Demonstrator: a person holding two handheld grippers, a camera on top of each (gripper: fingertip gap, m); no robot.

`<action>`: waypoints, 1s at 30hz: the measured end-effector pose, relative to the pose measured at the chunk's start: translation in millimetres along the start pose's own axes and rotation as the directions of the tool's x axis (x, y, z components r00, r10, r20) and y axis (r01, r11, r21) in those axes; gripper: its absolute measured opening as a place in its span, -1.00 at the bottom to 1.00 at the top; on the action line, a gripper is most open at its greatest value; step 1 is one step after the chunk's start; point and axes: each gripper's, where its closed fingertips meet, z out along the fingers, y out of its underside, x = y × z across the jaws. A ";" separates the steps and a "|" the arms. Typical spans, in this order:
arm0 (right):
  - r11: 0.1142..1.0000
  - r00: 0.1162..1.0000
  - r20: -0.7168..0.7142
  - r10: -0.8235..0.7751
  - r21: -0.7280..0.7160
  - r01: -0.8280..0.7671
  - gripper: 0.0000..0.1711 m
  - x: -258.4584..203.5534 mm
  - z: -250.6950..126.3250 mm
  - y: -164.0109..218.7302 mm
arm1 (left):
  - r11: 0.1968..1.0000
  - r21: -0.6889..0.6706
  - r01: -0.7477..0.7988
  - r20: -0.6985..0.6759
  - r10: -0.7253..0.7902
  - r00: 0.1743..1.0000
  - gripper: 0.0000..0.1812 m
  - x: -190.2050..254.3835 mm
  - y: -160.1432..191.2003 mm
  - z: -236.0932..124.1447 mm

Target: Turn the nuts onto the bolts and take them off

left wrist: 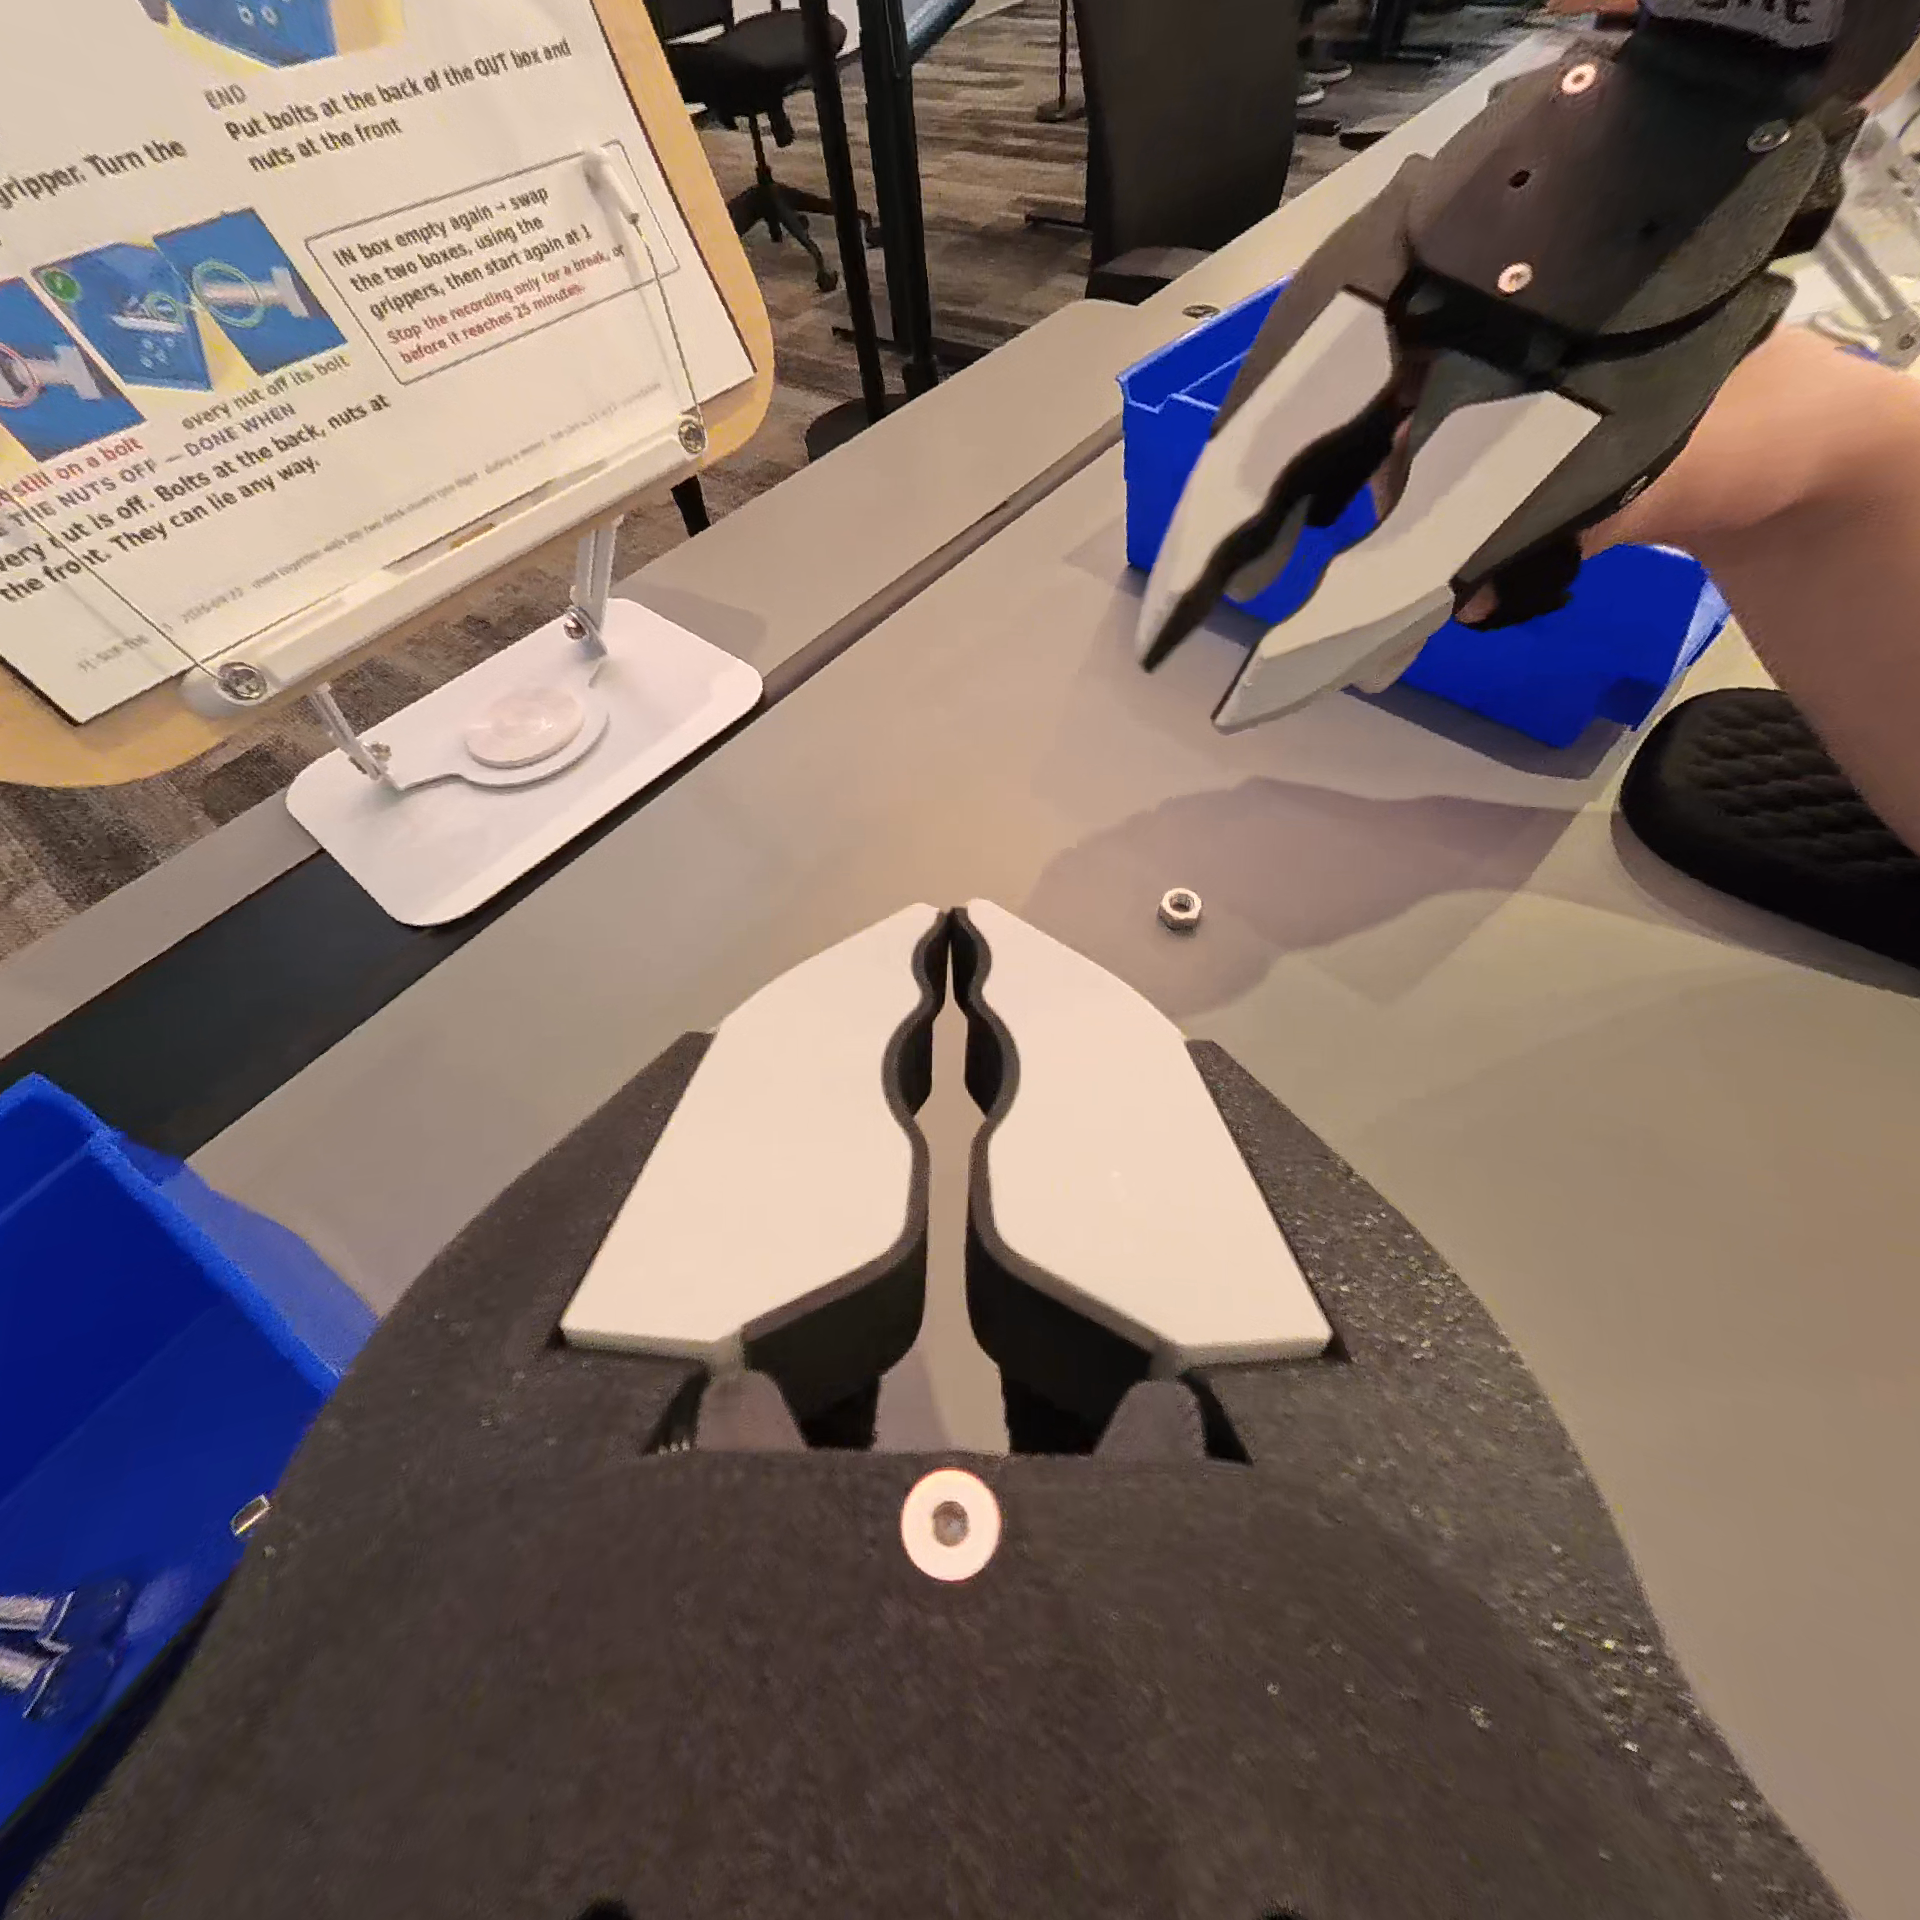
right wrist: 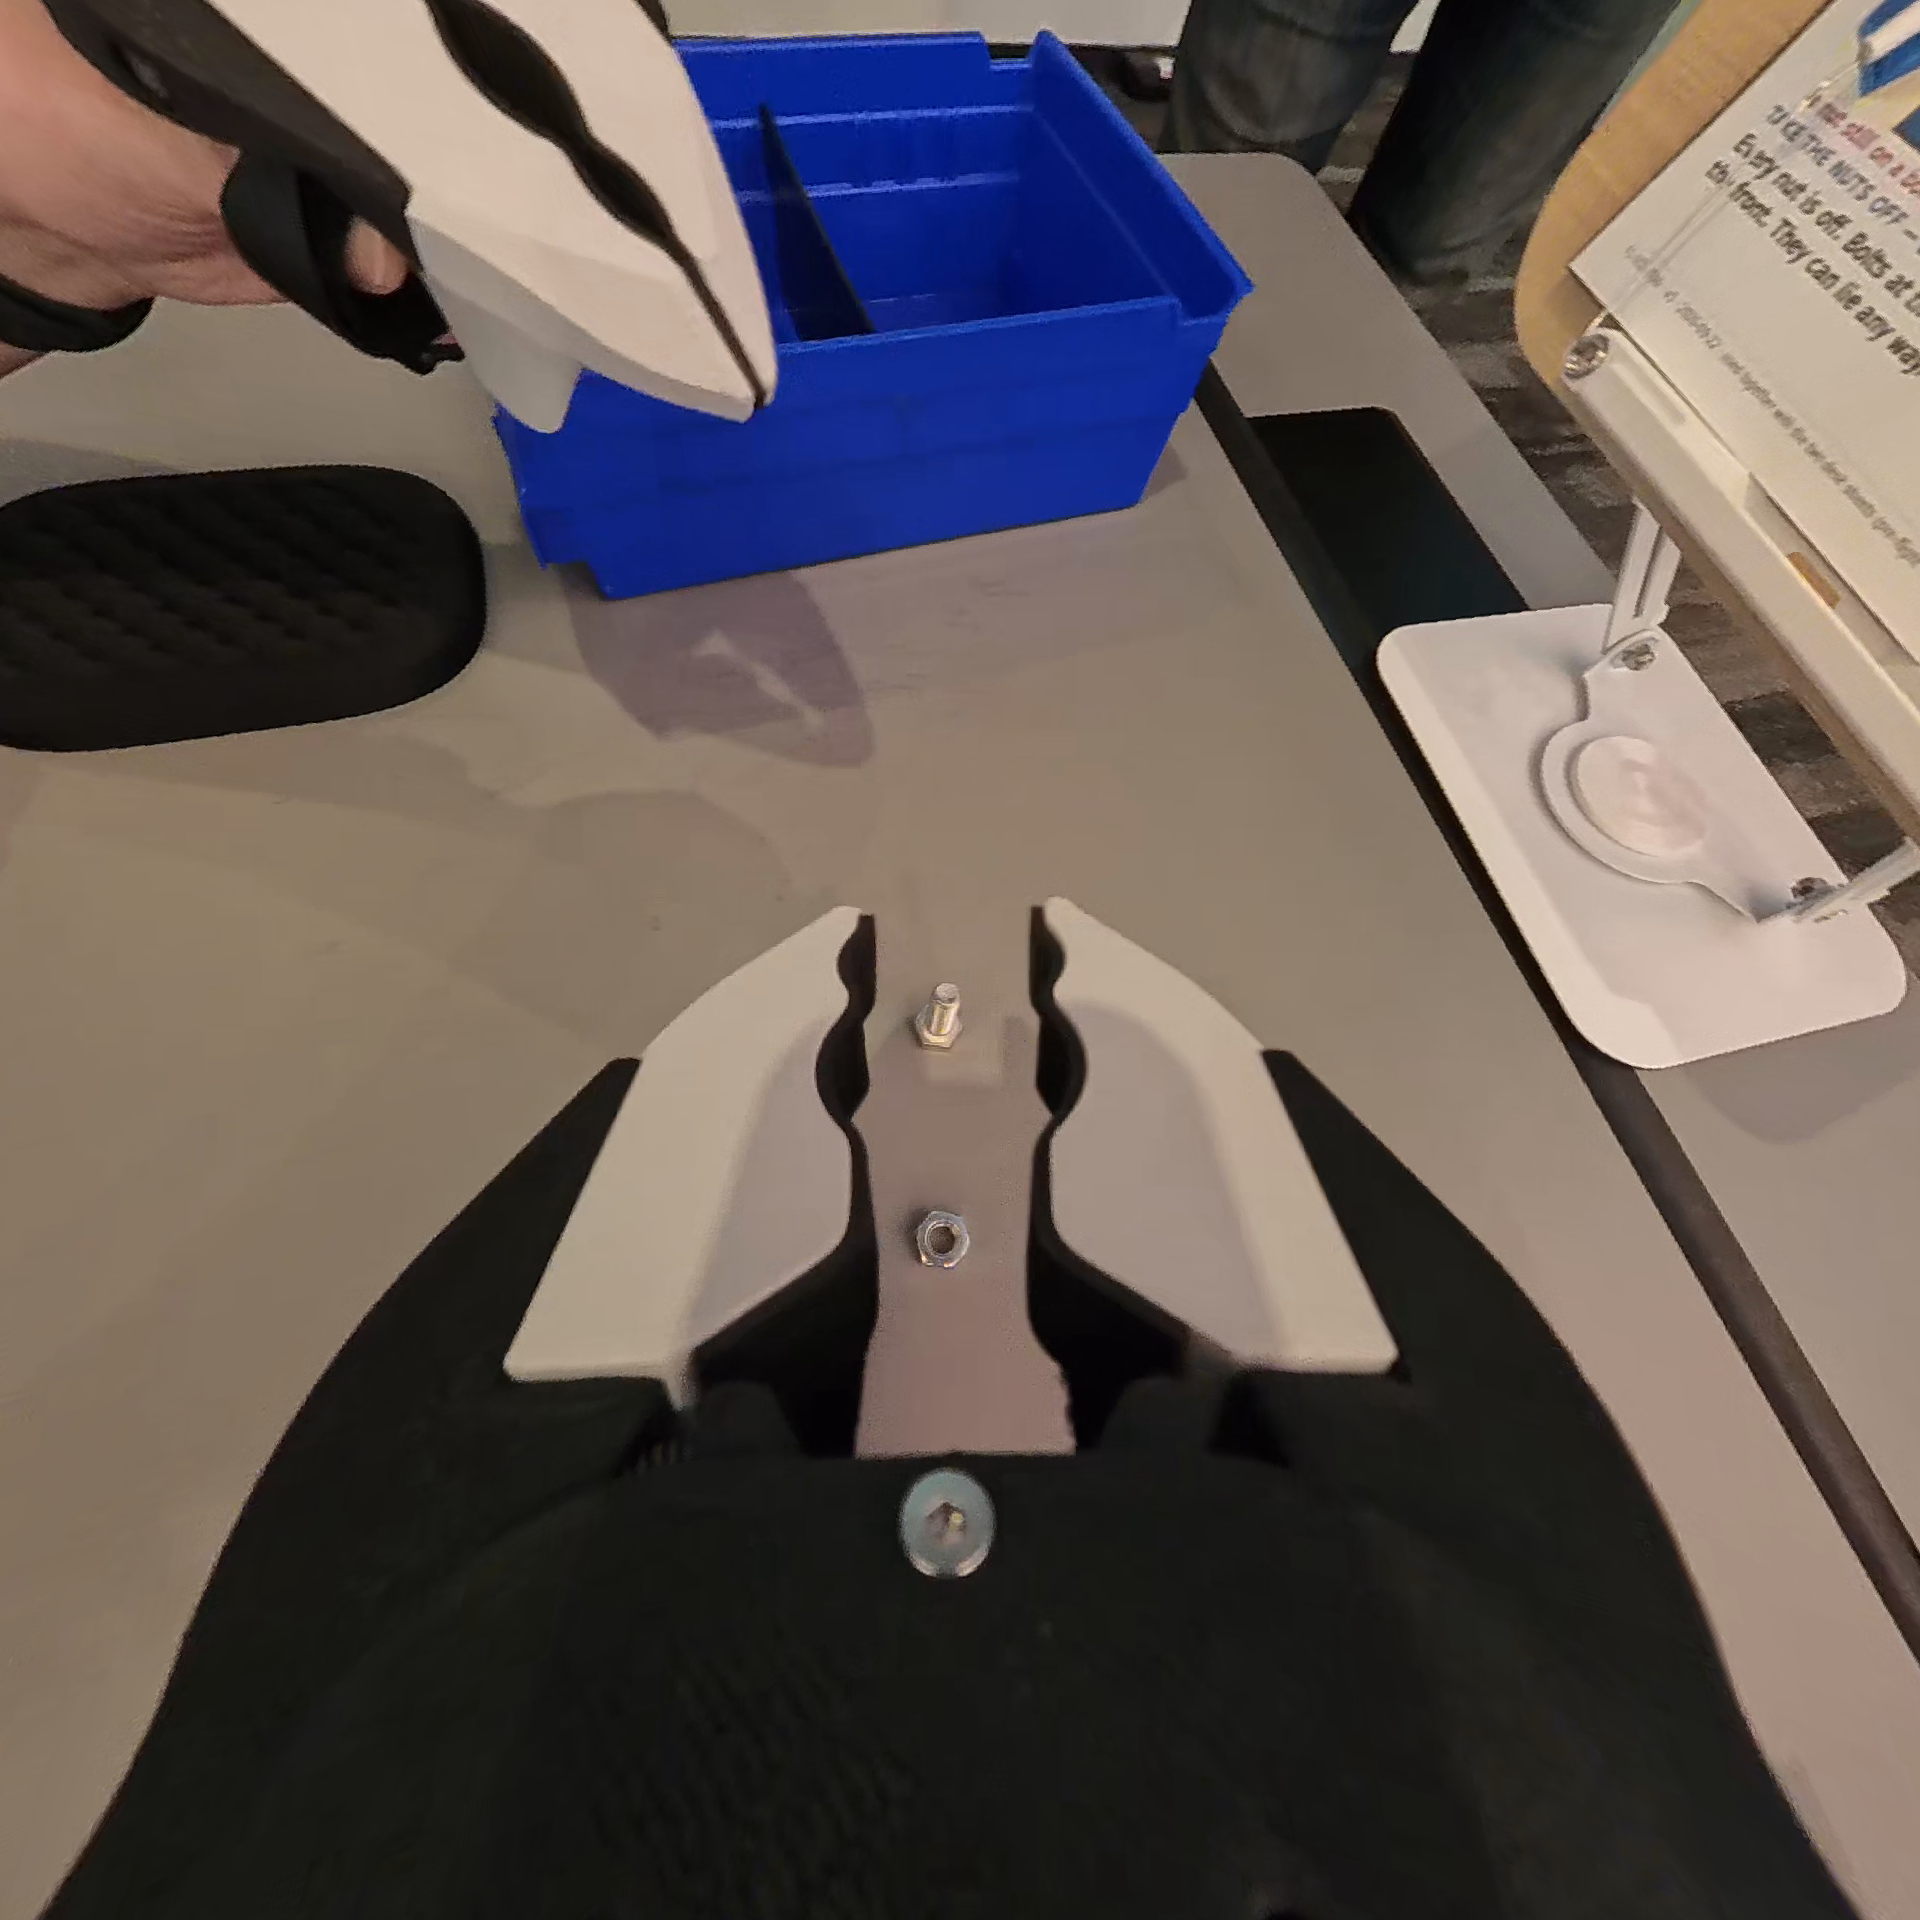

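A silver bolt [right wrist: 938, 1018] stands on its head on the grey table, between my right gripper's open fingertips. A loose nut [right wrist: 941, 1242] lies flat closer in, between the same fingers; neither is touched. My right gripper [right wrist: 951, 914] is open and empty, held above them; it also shows in the left wrist view [left wrist: 1188, 691]. My left gripper [left wrist: 951, 914] is shut and empty, held above the table. The nut [left wrist: 1177, 907] lies just right of its tips. The left gripper [right wrist: 753, 400] shows at top left in the right wrist view.
A blue bin [right wrist: 1039, 457] with a divider stands behind the left gripper. Another blue bin [left wrist: 1538, 665] stands behind the right gripper. A bin [left wrist: 125, 1351] at the lower left holds bolts [left wrist: 42, 1652]. A black pad [right wrist: 208, 603] and an instruction stand [left wrist: 520, 748] flank the work area. About 11 cm separates my left fingertips from my right. My right gripper is the nearer one to the nut [left wrist: 1177, 907]: about 15 cm, against 20 cm. It turns up in the right wrist view [right wrist: 942, 1227] as well.
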 end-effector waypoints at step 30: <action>0.925 0.996 -0.010 0.090 -0.369 -0.087 -0.61 -6.3 83.3 96.0 | 0.972 -0.037 0.232 0.030 -0.231 0.972 -0.19 40.5 88.5 -54.5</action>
